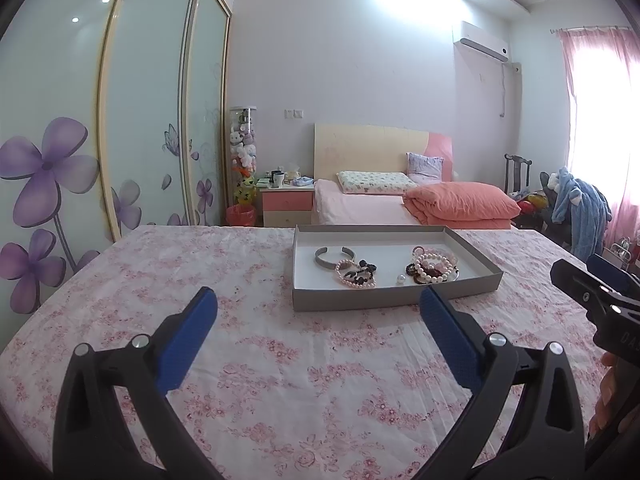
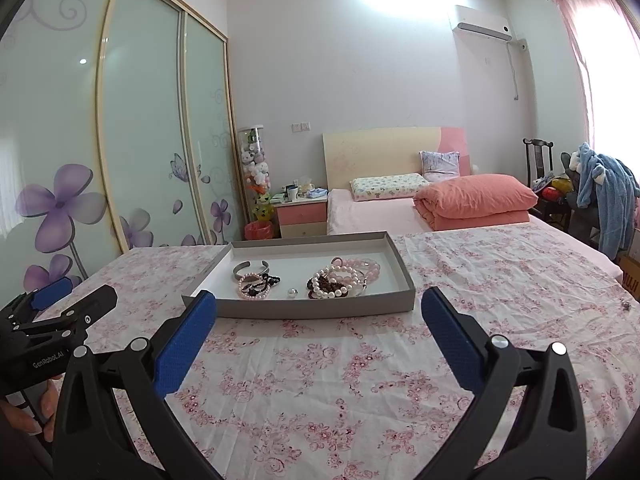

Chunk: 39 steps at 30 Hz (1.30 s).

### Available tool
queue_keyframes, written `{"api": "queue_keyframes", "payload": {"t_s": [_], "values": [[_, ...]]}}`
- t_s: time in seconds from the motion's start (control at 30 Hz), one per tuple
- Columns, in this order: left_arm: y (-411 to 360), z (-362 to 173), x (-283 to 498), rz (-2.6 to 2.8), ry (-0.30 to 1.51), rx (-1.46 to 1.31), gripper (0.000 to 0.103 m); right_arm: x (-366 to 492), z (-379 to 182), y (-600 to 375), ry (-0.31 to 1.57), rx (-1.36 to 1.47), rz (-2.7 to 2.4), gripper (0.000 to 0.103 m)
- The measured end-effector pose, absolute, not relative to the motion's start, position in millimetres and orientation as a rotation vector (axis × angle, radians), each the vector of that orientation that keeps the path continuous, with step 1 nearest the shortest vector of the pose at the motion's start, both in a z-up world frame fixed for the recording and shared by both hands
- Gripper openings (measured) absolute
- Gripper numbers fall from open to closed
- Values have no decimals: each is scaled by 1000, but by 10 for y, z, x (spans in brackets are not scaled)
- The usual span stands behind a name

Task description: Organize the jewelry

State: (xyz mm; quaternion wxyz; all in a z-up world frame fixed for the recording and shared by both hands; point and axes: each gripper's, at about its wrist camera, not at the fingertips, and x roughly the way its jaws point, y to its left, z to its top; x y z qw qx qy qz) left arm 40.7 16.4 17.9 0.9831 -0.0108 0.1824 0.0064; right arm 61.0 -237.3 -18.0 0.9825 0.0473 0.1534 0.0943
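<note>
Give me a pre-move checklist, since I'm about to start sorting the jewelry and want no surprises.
1. Left hand-held gripper open, empty: ok.
2. Right hand-held gripper open, empty: ok.
3. Tray flat on the floral cloth, ahead of both: ok.
4. Silver cuff lying apart from the piles: ok.
5. Pearl bracelets separable: not ok, tangled with dark beads.
6. Loose bead stable: cannot tell.
</note>
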Motion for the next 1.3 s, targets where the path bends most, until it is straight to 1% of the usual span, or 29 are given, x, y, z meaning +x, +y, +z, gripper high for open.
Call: {"api": "queue_keyframes", "payload": {"t_s": [1.3], "values": [[140, 129, 478, 21, 390, -25, 99, 621, -188, -2363, 311, 97, 189, 101]]}}
